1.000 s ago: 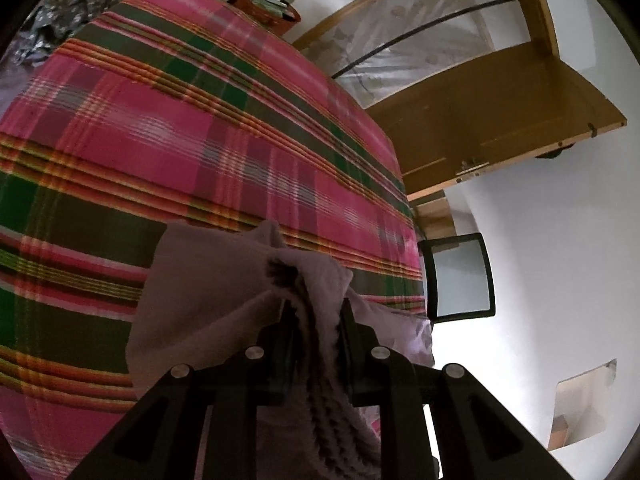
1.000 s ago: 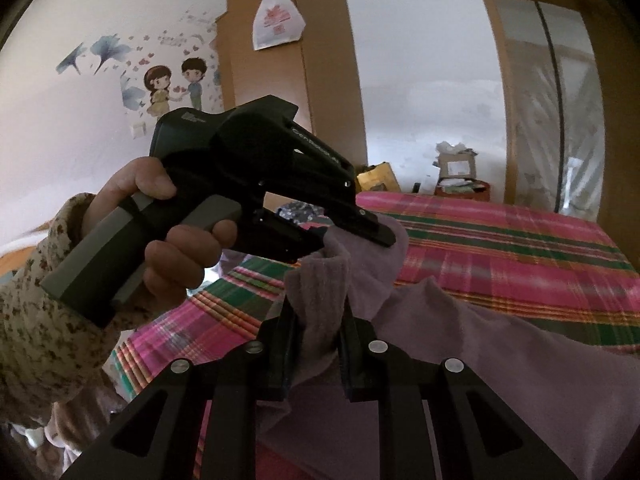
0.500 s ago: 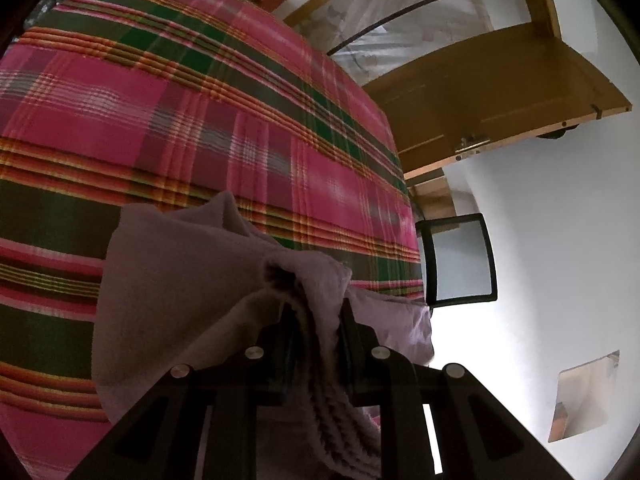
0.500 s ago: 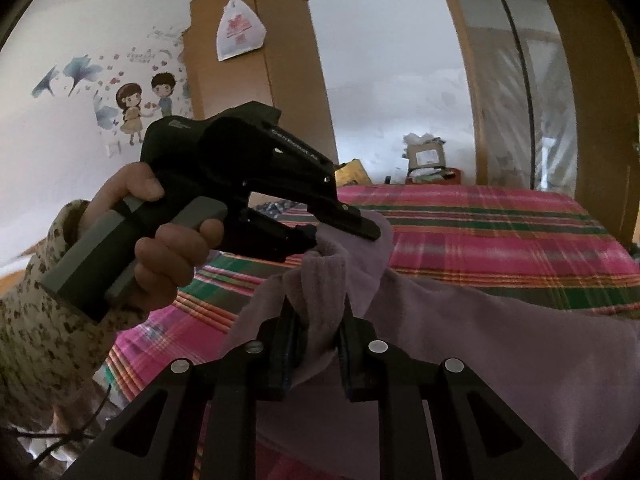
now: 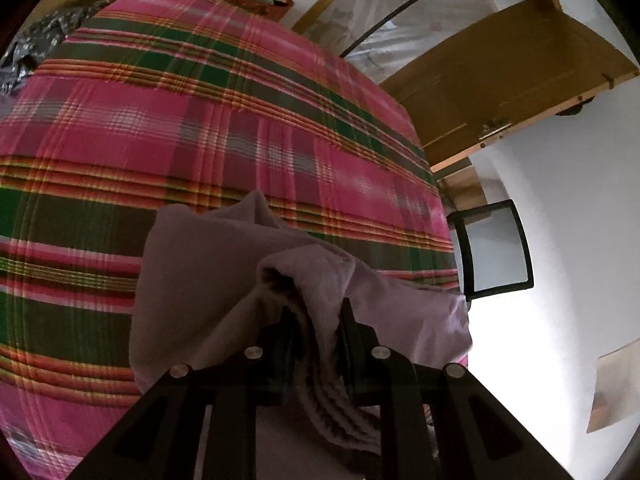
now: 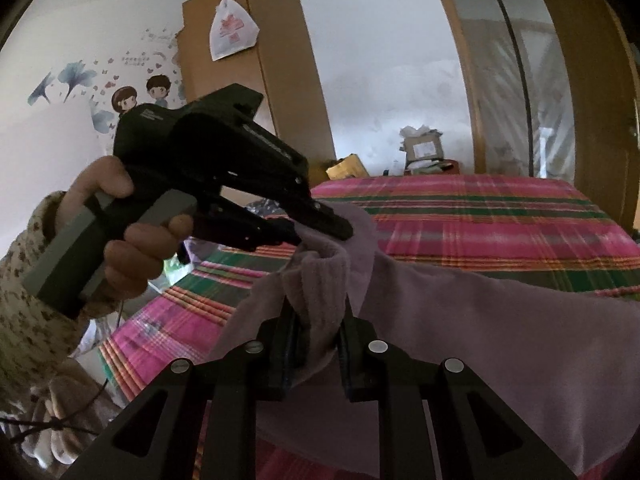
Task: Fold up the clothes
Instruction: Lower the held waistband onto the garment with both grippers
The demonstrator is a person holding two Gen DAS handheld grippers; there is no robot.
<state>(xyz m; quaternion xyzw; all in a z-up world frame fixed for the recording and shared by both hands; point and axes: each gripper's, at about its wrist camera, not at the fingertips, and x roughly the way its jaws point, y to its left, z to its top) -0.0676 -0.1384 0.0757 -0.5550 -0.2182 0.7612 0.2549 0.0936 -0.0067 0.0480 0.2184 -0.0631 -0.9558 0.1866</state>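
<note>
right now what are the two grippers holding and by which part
Both hold the lavender garment by bunched folds at its edge: right gripper, left gripper.

The lilac garment [image 5: 208, 264] looked soft, fleecy and matt; the plaid bedspread [image 5: 200, 120] was woven cloth, the wardrobe [image 6: 272, 80] smooth wood, the grippers' frames matt black plastic.

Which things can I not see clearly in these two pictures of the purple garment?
- Purple garment: its type and full shape; the left gripper covers its lower part in the left wrist view, and the frame edge cuts it.
- Right wrist view: the right gripper hides the pinched fold; the garment's far end runs off frame.
- Plaid bedspread: partly covered by the garment.
</note>
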